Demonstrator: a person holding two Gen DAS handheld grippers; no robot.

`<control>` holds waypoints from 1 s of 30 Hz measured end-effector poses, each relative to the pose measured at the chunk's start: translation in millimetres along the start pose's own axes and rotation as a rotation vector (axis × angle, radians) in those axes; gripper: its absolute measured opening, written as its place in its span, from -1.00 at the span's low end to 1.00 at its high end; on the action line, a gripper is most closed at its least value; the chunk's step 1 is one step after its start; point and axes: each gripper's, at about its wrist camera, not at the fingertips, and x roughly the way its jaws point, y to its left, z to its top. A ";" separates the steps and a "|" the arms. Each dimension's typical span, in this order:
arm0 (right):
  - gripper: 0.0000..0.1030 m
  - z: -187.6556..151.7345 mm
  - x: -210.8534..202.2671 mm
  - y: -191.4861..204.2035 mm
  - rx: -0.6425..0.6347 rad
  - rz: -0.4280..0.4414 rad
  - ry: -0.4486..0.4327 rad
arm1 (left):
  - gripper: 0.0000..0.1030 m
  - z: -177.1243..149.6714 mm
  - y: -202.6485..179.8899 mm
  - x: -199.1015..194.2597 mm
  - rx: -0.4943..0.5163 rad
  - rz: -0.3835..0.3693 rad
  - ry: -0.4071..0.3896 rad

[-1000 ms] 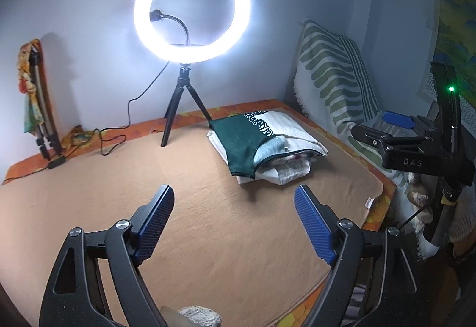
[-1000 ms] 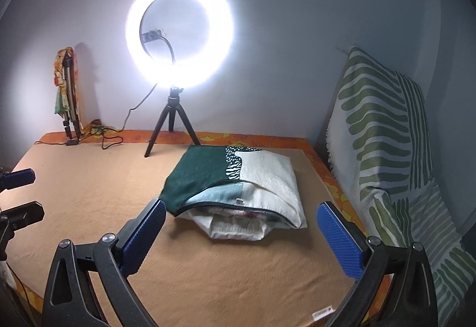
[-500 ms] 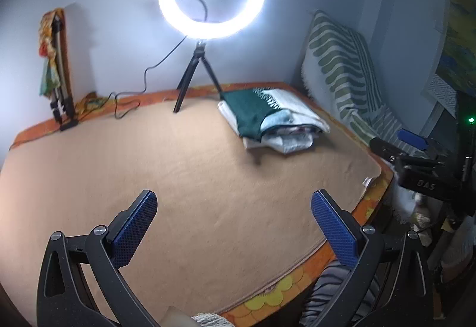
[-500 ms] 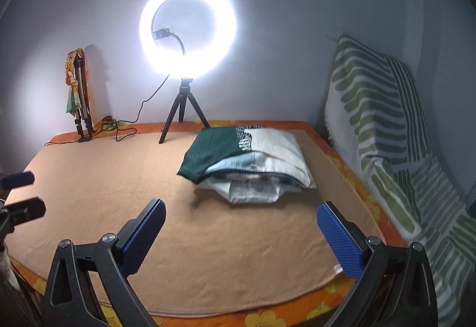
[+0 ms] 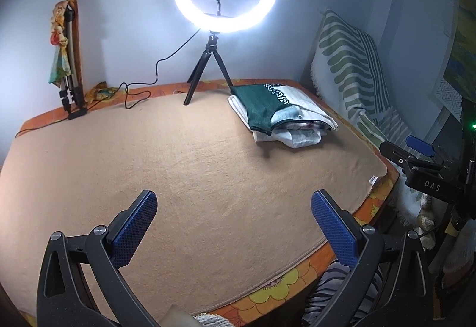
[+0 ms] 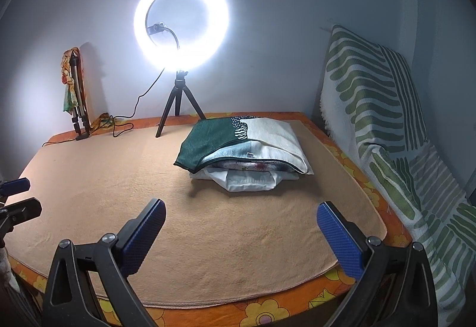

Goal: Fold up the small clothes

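Left gripper [image 5: 233,226] wide open, empty; right gripper [image 6: 241,233] likewise.

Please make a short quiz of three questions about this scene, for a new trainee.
1. True or false: the left tongs hold a cloth.
2. What tops the pile? A) a green cloth B) a red towel C) a blue sock
3. Fill in: the ring light stands on a black ____.

Key: 1 false, both the left and the right tongs are open and empty; 2 A; 3 tripod.
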 end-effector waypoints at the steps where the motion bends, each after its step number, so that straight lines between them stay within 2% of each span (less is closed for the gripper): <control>1: 1.00 -0.2 -0.3 0.1 0.001 0.000 0.000 | 0.99 0.0 -0.2 -0.3 0.001 0.001 -0.001; 30: 1.00 -1.5 -3.6 8.9 -0.009 0.020 0.005 | 0.99 -1.5 -0.3 -7.3 0.010 0.020 -0.019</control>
